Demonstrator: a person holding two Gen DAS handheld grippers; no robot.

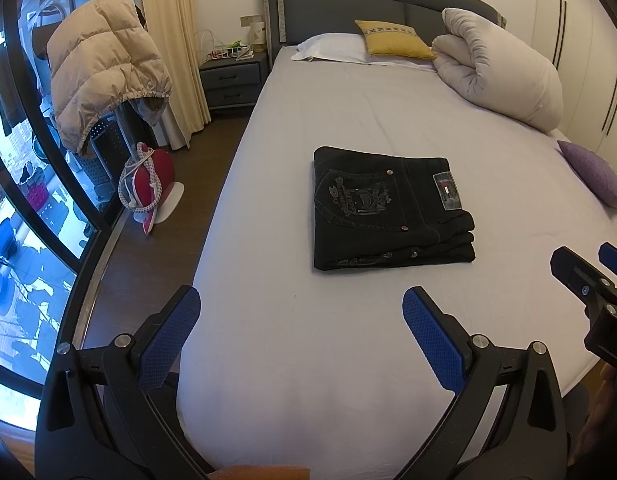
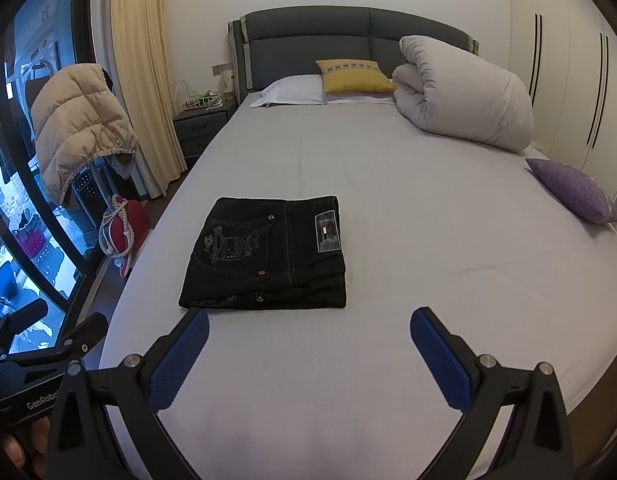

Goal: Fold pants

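Black denim pants (image 1: 390, 210), folded into a squarish stack with the embroidered back pocket and waistband patch on top, lie flat on the pale lilac bed sheet (image 1: 348, 120), mid-bed. Left wrist view: left gripper (image 1: 301, 307) hangs above the near end of the bed, blue-padded fingers (image 1: 175, 336) spread wide, nothing between them, well apart from the pants. Part of the right gripper (image 1: 588, 276) shows at the right edge.

Right wrist view: right gripper (image 2: 309, 328) also wide open and empty; its left finger tip (image 2: 188, 348) sits near the stack's near-left corner. Purple cushion (image 2: 574, 190) lies at the bed's right edge.
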